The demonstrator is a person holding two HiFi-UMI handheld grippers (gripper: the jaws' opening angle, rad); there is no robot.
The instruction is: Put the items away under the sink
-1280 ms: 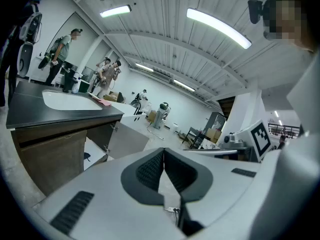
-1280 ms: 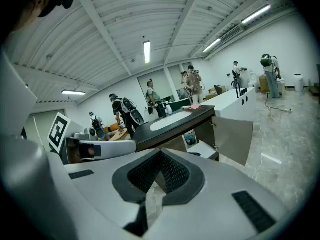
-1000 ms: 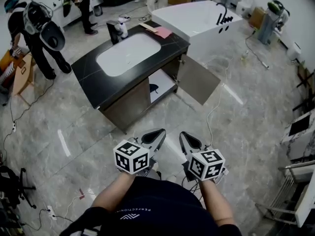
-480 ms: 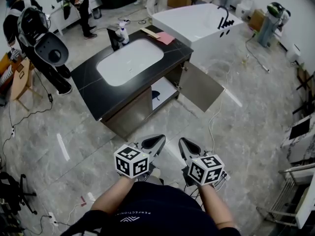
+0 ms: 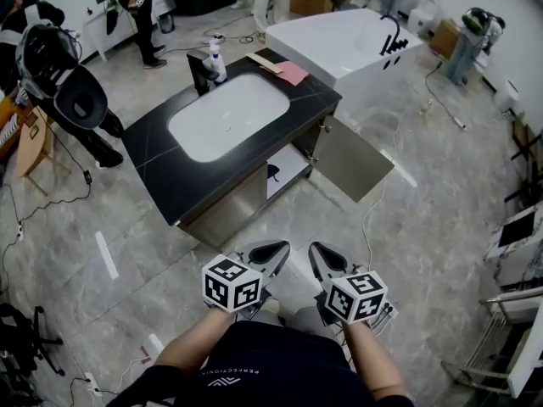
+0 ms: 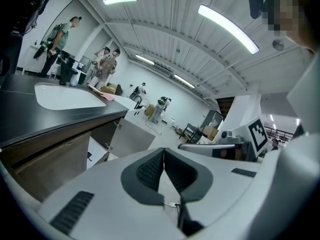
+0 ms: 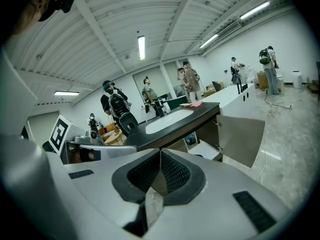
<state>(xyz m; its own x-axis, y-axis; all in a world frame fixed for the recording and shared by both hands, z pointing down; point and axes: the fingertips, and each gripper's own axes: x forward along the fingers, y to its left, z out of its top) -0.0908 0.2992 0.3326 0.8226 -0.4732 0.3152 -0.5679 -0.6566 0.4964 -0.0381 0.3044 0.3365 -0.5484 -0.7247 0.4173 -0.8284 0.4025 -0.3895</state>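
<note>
Currently both empty: left gripper (image 5: 270,251) and right gripper (image 5: 327,257) pinched together on nothing. Spray bottle (image 5: 219,60) and pink cloth (image 5: 292,73) sit on the counter (image 5: 161,155), well beyond your fingertips. Risk: the open cabinet door (image 5: 352,158) ahead-right of the right fingers and the floor cable (image 5: 366,219) just ahead could snag or trip you. Writing: shirt (image 5: 254,354) print, too small to read.

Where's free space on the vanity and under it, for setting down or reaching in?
Free: the black countertop strip left of the basin and along its near edge. Below, the white cabinet shelf by the open door is mostly bare; one small dark item sits near its left edge. Crowded: the far edge, with faucet, spray bottle and pink cloth.
</note>
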